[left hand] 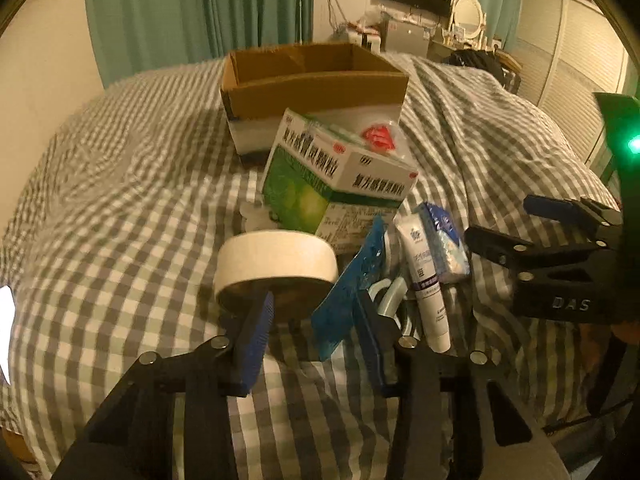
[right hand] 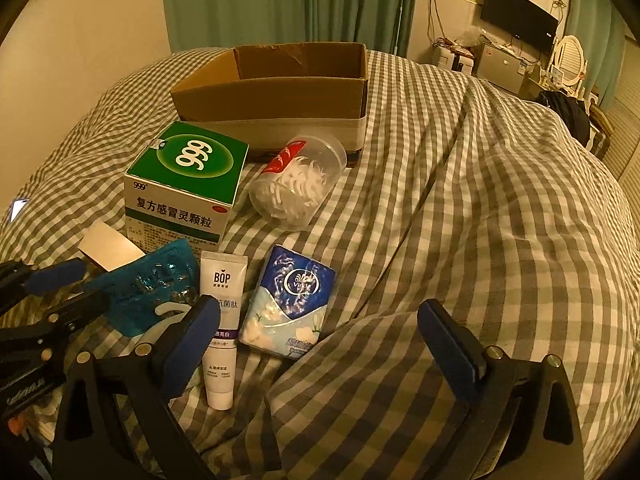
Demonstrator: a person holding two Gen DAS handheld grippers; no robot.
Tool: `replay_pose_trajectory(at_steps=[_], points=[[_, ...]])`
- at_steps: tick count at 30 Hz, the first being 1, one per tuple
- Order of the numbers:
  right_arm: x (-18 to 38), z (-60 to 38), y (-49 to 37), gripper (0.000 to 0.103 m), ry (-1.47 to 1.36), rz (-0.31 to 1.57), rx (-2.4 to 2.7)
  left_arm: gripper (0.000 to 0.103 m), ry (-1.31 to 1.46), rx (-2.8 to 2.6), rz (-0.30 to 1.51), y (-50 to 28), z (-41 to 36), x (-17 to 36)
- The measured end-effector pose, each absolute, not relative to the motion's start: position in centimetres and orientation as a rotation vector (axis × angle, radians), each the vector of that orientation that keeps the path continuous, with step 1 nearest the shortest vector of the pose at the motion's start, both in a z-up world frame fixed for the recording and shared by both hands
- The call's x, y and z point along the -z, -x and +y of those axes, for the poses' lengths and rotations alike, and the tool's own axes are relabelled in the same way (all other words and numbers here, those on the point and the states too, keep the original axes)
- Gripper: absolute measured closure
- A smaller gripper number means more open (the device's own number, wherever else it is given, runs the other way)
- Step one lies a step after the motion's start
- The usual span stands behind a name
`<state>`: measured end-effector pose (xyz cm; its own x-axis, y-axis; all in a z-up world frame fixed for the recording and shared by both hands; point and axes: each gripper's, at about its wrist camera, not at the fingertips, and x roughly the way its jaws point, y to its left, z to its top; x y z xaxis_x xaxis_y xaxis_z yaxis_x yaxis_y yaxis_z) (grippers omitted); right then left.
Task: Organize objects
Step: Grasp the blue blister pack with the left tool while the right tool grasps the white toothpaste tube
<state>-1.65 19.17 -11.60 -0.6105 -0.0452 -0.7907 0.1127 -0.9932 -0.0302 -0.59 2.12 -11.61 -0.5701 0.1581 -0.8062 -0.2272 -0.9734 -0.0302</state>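
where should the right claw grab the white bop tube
Grip the white tube across its flat body near the middle, coming down from above. It lies flat on the bedspread, cap toward the camera, beside the tissue pack. The open right claw would need to shift left.

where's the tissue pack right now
The tissue pack lies on the checked bedspread, just right of the toothpaste tube and in front of the clear tub of floss picks, ahead of the open right gripper.
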Motion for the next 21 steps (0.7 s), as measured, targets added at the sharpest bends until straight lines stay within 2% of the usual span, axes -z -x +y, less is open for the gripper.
replay_pose_trajectory(at_steps=[4,11,12,14,15,18,21], points=[[11.6,19.1,1.6,0.004,-1.337,0.119,2.736,0.058,1.311,-2.642,0.024,1.0,0.7,11.0],[12.7,17.7,1.5,0.004,-1.378,0.166,2.672,0.058,1.359,-2.491,0.048,1.5,2.7,13.0],[12.9,17.5,1.5,0.004,-1.388,0.173,2.664,0.061,1.356,-2.477,0.045,1.6,2.9,13.1],[13.2,17.2,1.6,0.004,-1.404,0.189,2.646,0.085,1.358,-2.458,0.063,1.9,3.6,13.4],[13.3,17.0,1.5,0.005,-1.409,0.196,2.637,0.09,1.348,-2.449,0.066,1.8,3.8,13.4],[13.7,16.4,1.4,0.013,-1.427,0.203,2.596,0.092,1.293,-2.46,0.07,1.3,3.7,12.8],[14.4,15.5,1.3,0.028,-1.455,0.211,2.533,0.093,1.245,-2.499,0.069,0.6,3.1,11.5]])
